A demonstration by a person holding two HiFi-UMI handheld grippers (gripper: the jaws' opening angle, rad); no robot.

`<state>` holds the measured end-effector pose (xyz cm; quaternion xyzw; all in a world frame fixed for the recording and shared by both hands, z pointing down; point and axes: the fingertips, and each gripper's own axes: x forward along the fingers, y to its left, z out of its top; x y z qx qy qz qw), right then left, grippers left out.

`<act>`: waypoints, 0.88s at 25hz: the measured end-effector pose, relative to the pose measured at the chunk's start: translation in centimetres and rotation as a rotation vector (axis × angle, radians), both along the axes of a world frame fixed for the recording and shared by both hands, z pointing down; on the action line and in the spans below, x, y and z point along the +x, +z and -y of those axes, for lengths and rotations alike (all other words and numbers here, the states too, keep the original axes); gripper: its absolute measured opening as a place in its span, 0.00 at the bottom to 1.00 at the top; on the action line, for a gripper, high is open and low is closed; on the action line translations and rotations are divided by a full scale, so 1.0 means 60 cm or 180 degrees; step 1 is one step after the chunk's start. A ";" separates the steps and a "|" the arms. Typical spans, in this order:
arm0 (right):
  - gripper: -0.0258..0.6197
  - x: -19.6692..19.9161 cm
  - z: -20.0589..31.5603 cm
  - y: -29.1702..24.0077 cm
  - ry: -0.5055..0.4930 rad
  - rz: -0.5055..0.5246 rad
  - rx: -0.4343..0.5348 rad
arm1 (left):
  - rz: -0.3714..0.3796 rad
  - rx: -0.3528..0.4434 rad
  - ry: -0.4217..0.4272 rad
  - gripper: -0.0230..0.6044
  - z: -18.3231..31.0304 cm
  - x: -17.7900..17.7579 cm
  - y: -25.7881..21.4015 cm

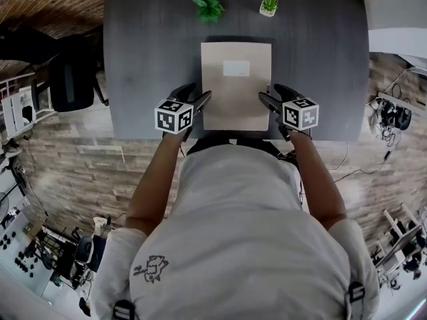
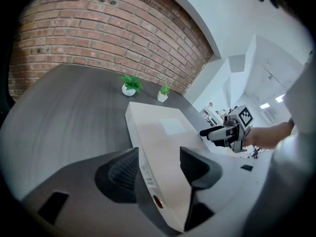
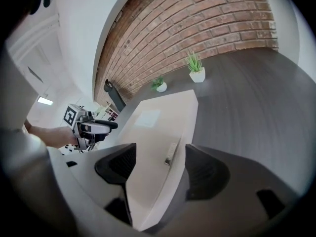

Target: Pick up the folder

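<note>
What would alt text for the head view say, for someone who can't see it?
From above, a person holds the left claw and right claw, both open, at the near corners of a beige folder lying flat on a dark table. Two small plants stand at the table's far edge.

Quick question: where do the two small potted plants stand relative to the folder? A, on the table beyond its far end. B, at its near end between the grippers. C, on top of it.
A: the leafy plant and the spiky plant stand on the table past the far end of the folder, apart from it.
</note>
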<state>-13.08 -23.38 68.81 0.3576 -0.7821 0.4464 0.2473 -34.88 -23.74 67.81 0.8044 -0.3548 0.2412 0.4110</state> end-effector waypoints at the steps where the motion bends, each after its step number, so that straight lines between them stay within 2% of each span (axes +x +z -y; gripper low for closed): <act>1: 0.53 0.000 0.000 0.007 -0.0018 -0.0007 -0.0038 | -0.0051 -0.0085 -0.0005 0.47 0.001 0.000 0.008; 4: 0.53 -0.002 0.005 0.028 -0.0081 -0.0015 -0.0138 | -0.0161 -0.0290 -0.0013 0.47 0.005 0.003 0.030; 8: 0.53 -0.004 0.010 0.044 0.0022 0.0127 -0.0294 | -0.0183 -0.0397 0.0012 0.48 0.007 0.002 0.051; 13: 0.52 -0.006 0.008 0.066 0.0071 0.0208 -0.0486 | -0.0365 -0.0627 0.0047 0.49 0.000 0.017 0.066; 16: 0.50 -0.009 0.008 0.069 0.0043 0.0233 -0.0534 | -0.0365 -0.0684 0.0107 0.49 -0.007 0.032 0.075; 22: 0.49 -0.014 0.011 0.071 -0.0008 0.0213 -0.0587 | -0.0309 -0.0713 0.0065 0.46 -0.004 0.027 0.084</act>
